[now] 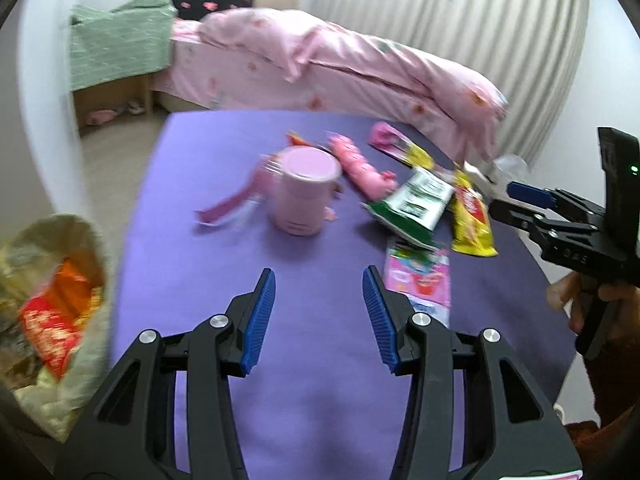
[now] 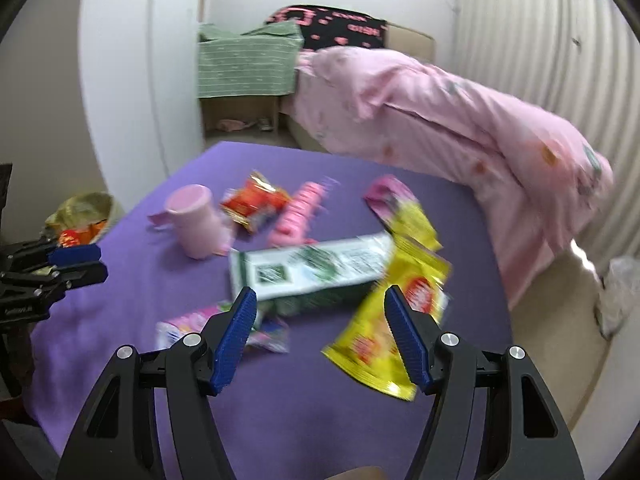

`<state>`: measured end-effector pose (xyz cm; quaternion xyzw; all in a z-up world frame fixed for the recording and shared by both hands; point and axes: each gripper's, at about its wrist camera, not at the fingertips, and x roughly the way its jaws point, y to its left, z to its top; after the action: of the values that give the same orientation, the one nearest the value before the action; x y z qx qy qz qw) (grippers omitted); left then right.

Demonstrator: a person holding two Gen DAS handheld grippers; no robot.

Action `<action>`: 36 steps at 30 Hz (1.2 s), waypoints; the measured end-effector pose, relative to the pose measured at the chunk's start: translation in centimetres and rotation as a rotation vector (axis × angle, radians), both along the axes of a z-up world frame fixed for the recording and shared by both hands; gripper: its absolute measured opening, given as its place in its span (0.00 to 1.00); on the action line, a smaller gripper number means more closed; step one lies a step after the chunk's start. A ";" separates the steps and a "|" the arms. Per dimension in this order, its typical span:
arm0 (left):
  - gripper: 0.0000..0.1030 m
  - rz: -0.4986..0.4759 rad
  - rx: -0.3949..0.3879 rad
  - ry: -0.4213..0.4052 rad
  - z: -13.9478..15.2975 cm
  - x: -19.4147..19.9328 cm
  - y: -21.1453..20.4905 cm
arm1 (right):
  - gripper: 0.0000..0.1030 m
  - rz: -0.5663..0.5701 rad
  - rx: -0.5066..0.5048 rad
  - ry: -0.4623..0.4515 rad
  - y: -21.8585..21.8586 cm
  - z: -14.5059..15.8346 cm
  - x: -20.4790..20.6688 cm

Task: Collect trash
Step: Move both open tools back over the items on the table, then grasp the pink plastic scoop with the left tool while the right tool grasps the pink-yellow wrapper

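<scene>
The left gripper [image 1: 319,280], black with ribbed blue pads, hangs over the near part of the purple cloth-covered table [image 1: 224,152] with its jaws spread apart and nothing between them. To its left, off the table's edge, sits a crinkled pale plastic trash bag [image 1: 52,280] with red and orange wrappers already inside. Just right of the left gripper's right finger lies a flat pink and white snack packet [image 1: 420,280]. The right gripper [image 2: 320,300], of the same build, likewise stands open and empty above the table, its tips hovering near a long green and white wrapper [image 2: 312,268] and a crumpled yellow and red chip bag [image 2: 384,320], touching neither as far as the blur allows. A hand [image 1: 576,300] grips its black handle at the right edge of the left wrist view.

Farther across the cloth stand a round pink cup [image 1: 304,192] with a pink strap beside it, an orange-red foil snack packet [image 2: 256,200], a pink pig-shaped soft toy [image 1: 360,164] and a pink and yellow wrapper [image 1: 400,146] near the far edge. Beyond the table a bed carries a rumpled pale pink duvet [image 1: 340,56], with a green striped cloth [image 1: 116,44] draped over a wooden stand beside it, and pleated pale curtains [image 1: 460,12] behind
</scene>
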<state>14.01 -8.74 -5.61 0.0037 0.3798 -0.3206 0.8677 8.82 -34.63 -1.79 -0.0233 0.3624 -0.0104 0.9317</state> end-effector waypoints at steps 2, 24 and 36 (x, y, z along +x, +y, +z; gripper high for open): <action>0.42 -0.044 0.004 0.007 -0.3 0.0 -1.5 | 0.61 -0.039 0.017 0.007 -1.4 -0.6 -0.3; 0.42 -0.115 0.087 -0.028 -0.1 13.3 -0.4 | 0.61 -0.091 0.073 0.025 -5.6 -2.1 2.0; 0.30 -0.151 0.108 0.085 -3.8 14.3 -0.9 | 0.61 -0.039 0.041 0.024 -4.0 -1.3 6.2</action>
<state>28.27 -9.67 -9.38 0.0656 0.4319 -0.3639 0.8226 15.04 -38.60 -3.13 0.0027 0.3740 -0.0206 0.9272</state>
